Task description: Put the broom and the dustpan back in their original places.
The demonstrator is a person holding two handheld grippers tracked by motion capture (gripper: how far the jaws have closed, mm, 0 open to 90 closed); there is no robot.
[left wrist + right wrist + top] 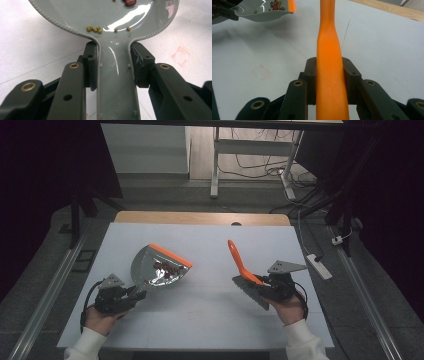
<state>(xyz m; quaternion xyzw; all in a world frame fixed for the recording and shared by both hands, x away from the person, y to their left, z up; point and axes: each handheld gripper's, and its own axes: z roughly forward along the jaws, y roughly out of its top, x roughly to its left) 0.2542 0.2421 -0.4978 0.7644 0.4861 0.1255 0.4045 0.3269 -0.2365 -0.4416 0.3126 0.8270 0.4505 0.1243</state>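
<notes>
Left gripper view: the left gripper (113, 67) clamps its black jaws on the smooth handle of a glossy grey plastic dustpan (110, 17) with a ribbed rim, small green and red beans inside. At near right, the right gripper (329, 75) grips a matte orange brush handle (329, 62). Both sit over the white table (210, 315).

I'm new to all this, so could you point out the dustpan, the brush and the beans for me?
dustpan (145, 265), high view, on the bare grey inside of the pan.
brush (329, 62), right gripper view, on its orange handle between the jaws.
beans (94, 29), left gripper view, on the small green cluster in the pan.
</notes>
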